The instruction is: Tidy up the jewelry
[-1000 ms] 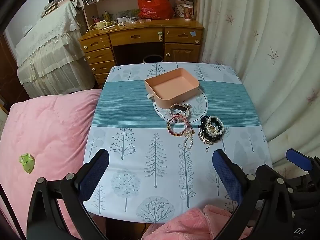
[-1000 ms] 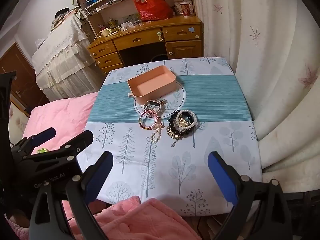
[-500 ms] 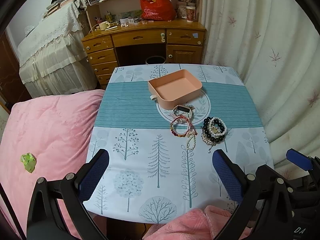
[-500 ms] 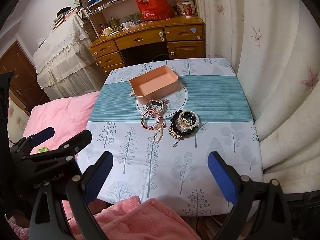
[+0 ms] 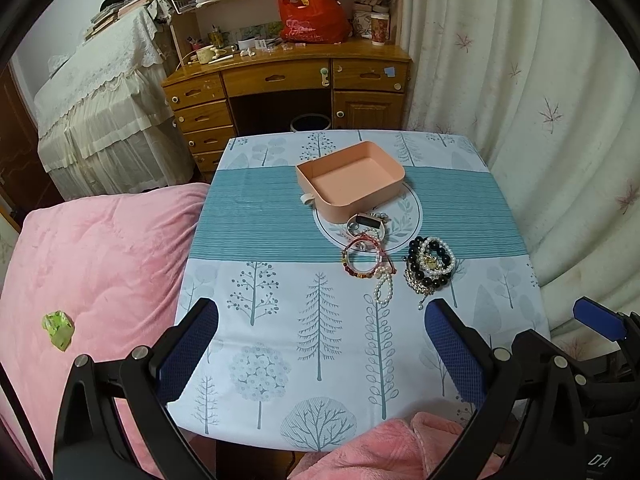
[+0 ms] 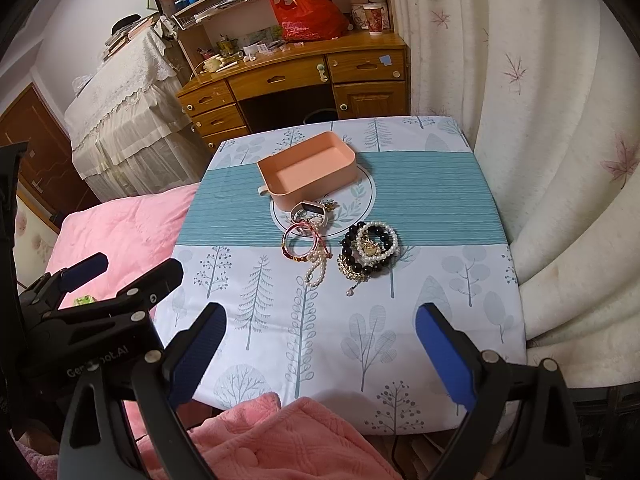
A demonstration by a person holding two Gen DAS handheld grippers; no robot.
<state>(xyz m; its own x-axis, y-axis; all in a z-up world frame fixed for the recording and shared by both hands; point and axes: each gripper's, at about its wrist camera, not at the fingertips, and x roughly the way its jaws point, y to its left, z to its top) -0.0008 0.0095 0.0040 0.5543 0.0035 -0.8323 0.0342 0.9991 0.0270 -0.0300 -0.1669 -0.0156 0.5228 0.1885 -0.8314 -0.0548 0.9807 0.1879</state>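
Nearby, pink tray [image 5: 352, 184] touching, perhaps, watch [image 5: 366, 222]; bracelets [image 6: 370, 250] beside.

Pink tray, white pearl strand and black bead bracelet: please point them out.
pink tray [image 5: 352, 179]: left wrist view, bare floor.
white pearl strand [image 5: 383, 289]: left wrist view, hanging loop.
black bead bracelet [image 6: 349, 245]: right wrist view, left beads.

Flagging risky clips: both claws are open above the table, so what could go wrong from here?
The black and pearl bracelets lie piled together, so one grasp may lift several. The pearl strand overlaps the red bead bracelet and could drag it. The pink tray is angled; dropped pieces might hit its wall.
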